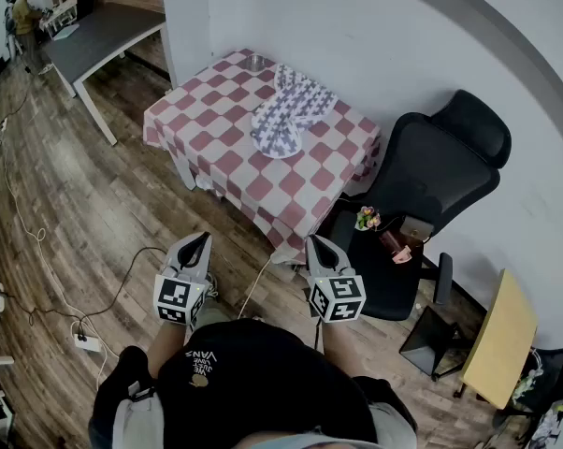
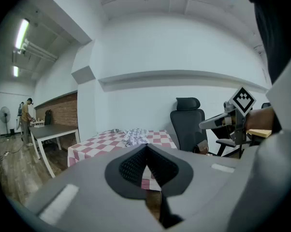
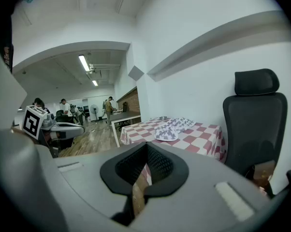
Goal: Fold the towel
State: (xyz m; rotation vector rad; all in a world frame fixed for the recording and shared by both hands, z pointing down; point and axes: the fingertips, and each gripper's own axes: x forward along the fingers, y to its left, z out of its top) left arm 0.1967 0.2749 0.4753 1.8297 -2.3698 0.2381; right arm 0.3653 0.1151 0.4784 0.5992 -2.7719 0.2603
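A crumpled grey-and-white patterned towel lies on a small table with a red-and-white checked cloth, toward its far right side. The towel also shows in the left gripper view and, as a heap, in the right gripper view. Both grippers are held close to the person's body, well short of the table. My left gripper is shut with nothing in it. My right gripper is shut too and holds nothing. Each points roughly level toward the table.
A black office chair with small items on its seat stands right of the table. A small metal bowl sits at the table's far edge. A grey desk is at far left, with people beyond. Cables trail over the wooden floor.
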